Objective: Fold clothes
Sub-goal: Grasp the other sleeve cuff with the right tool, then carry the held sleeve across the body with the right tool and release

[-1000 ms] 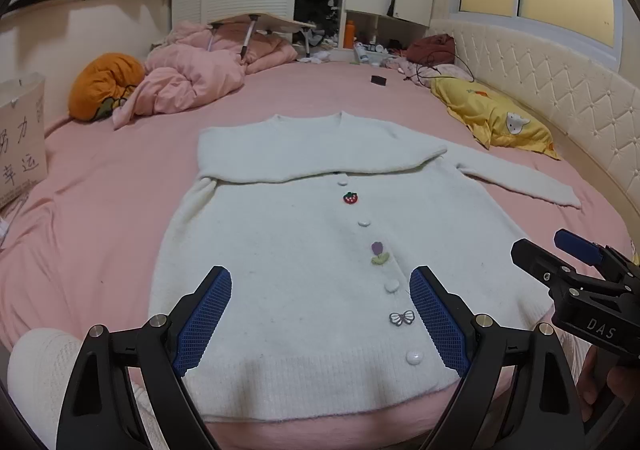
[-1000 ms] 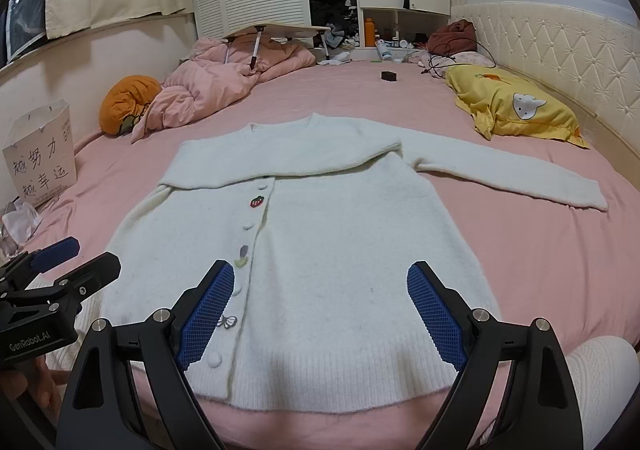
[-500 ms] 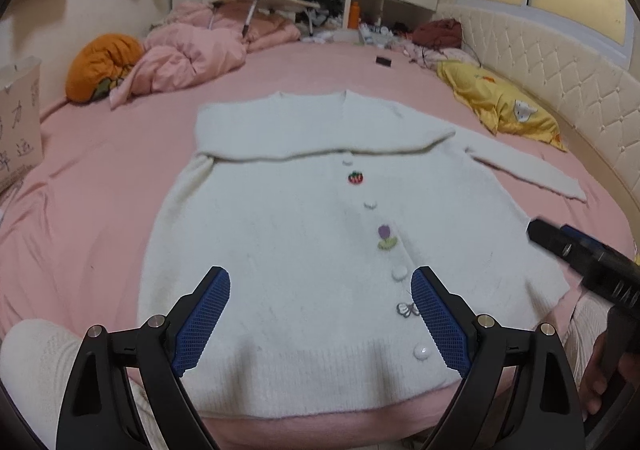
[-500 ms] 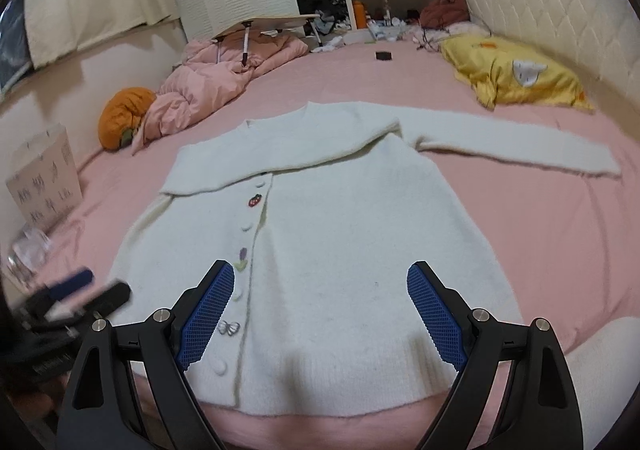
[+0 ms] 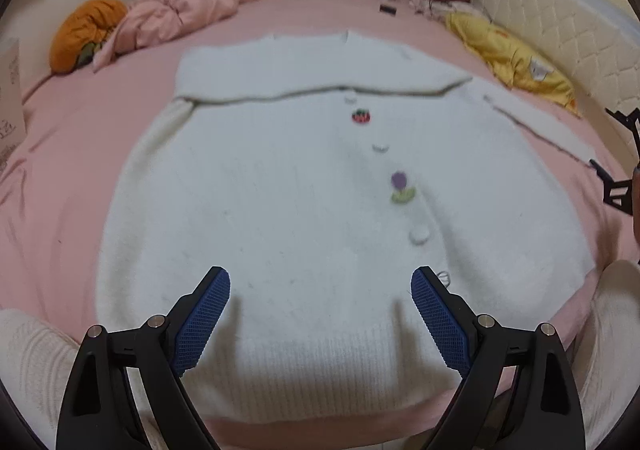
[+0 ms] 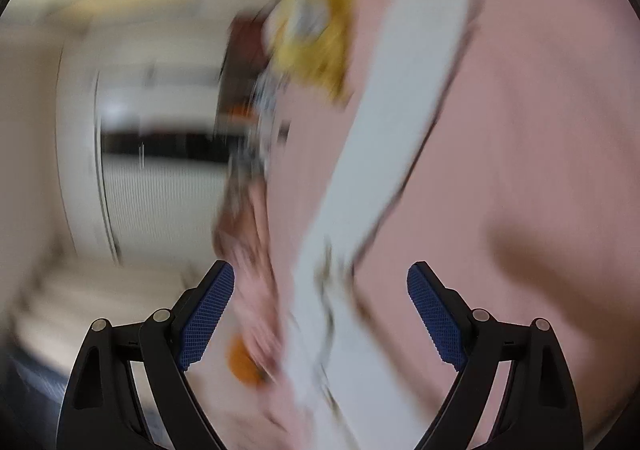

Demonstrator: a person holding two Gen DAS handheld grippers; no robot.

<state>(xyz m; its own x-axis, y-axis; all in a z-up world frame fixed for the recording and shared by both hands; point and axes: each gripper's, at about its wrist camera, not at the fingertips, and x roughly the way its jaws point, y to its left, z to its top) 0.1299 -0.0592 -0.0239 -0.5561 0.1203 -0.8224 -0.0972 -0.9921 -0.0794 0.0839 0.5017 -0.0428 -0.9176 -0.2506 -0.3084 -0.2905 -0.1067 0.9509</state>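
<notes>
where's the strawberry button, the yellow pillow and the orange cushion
strawberry button (image 5: pixel 361 116), left wrist view, middle of the red berry on the cardigan front
yellow pillow (image 5: pixel 516 63), left wrist view, middle of its top face
orange cushion (image 5: pixel 86 29), left wrist view, its rounded side

The right wrist view is smeared by motion, leaving the white cardigan (image 6: pixel 384 153), yellow pillow (image 6: pixel 316 33) and wardrobe (image 6: pixel 160 177) as streaks without detail.

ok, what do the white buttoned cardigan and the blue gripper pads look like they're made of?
White buttoned cardigan: soft fuzzy knit, likely wool or acrylic; matte nap, ribbed hem. Blue gripper pads: probably moulded rubber or plastic; fine grid texture, matte. Exact materials can't be confirmed.
</notes>
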